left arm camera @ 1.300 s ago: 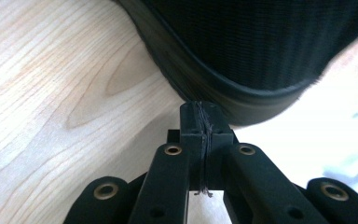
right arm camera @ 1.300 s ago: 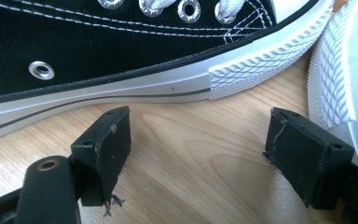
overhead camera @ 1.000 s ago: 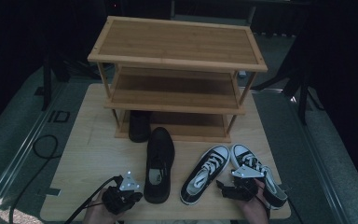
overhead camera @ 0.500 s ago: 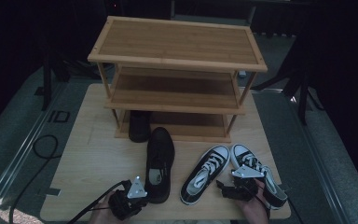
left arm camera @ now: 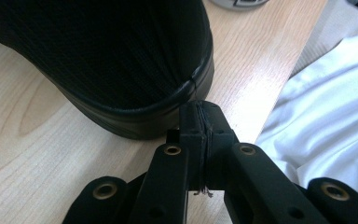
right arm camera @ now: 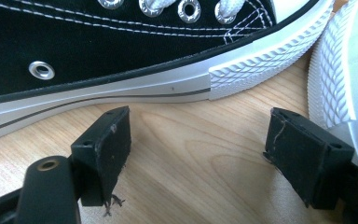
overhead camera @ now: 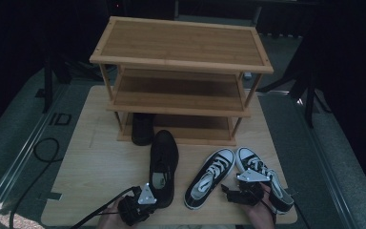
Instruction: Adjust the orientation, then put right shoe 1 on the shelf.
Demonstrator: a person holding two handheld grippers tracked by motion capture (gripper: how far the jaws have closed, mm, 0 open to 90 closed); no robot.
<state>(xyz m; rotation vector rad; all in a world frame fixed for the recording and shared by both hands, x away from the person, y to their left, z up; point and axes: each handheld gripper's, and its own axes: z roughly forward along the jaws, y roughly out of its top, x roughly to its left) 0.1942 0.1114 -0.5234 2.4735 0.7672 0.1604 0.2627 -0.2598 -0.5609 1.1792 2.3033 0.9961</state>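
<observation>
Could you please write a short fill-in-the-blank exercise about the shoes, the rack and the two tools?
1. The wooden rack has ____ shelves.
2. The right tool has its jaws ____ above bare table between the two sneakers.
3. The left tool, jaws shut, is at the heel of the ____ shoe.
4. A second dark shoe stands on the ____ shelf.

Missing words: three; open; black; bottom

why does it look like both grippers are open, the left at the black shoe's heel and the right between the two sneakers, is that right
Not quite: the left gripper is shut, its jaws pressed together at the black shoe, as the left gripper view shows. The right gripper is open between the two sneakers.
</observation>
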